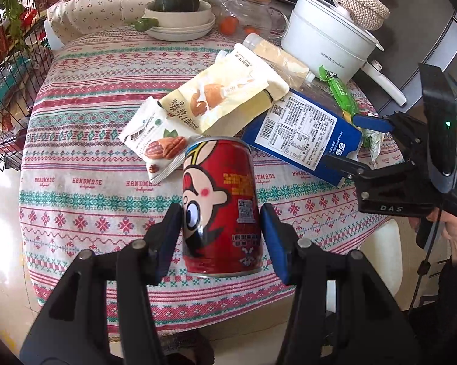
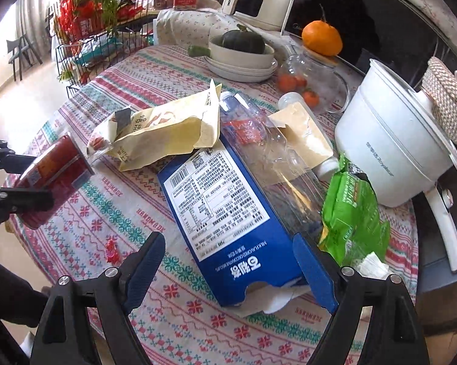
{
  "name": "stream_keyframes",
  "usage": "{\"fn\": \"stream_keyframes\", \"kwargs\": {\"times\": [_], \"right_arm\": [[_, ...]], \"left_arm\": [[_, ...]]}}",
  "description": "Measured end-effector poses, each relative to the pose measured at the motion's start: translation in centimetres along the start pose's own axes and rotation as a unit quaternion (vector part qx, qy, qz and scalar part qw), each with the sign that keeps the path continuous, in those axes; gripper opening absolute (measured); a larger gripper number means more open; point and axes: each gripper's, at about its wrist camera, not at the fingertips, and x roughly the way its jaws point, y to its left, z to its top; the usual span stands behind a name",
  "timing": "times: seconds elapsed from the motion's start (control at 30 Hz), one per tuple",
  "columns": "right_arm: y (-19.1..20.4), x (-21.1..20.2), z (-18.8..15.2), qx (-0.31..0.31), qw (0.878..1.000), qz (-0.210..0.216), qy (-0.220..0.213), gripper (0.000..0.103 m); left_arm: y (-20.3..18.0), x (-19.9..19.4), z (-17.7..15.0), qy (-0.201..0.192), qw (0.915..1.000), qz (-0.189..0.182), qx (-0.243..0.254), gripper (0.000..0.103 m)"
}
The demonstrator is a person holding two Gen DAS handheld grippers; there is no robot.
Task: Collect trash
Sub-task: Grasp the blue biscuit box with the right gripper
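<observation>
The red can [image 1: 221, 210] sits clamped between the blue pads of the left gripper [image 1: 222, 237], apparently lifted off the patterned tablecloth [image 1: 85, 164]. Behind it lie a nut packet [image 1: 154, 143], a yellow snack bag [image 1: 225, 97] and a blue carton [image 2: 228, 213]. The right gripper [image 2: 228, 270] straddles that carton, jaws wide and not pressing it; a green wrapper [image 2: 353, 210] lies beside it
</observation>
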Motion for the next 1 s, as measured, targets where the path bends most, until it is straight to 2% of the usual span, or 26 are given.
{"fn": "stream_keyframes", "kwargs": {"times": [0.17, 0.33, 0.47, 0.63, 0.73, 0.93, 1.0], "right_arm": [[1.4, 2.7, 0.3, -0.046, 0.998, 0.012, 0.031, 0.089], [4.0, 3.8, -0.6, -0.09, 0.995, 0.022, 0.047, 0.097], [5.4, 4.1, -0.6, -0.117, 0.992, -0.002, 0.045, 0.098], [4.3, 3.2, -0.1, -0.141, 0.988, -0.035, 0.043, 0.1], [3.5, 3.9, -0.1, -0.163, 0.984, -0.047, 0.063, 0.1], [4.1, 7.0, -1.4, -0.226, 0.965, -0.076, 0.106, 0.1], [4.2, 7.4, -1.7, -0.229, 0.965, -0.082, 0.101, 0.102]], "left_arm": [[1.0, 0.0, 0.0, 0.001, 1.0, -0.002, -0.002, 0.055], [2.0, -0.2, 0.2, 0.0, 0.9999, -0.003, -0.011, 0.055], [2.3, -0.4, 0.1, 0.0, 0.9999, -0.003, -0.017, 0.055], [2.7, -0.4, 0.0, 0.001, 0.9998, -0.005, -0.02, 0.055], [2.8, -0.3, 0.1, 0.002, 0.9998, -0.005, -0.021, 0.055], [2.5, 0.1, 0.2, 0.006, 0.9998, -0.005, -0.016, 0.055], [2.5, 0.1, 0.2, 0.007, 0.9999, -0.004, -0.015, 0.055]]}}
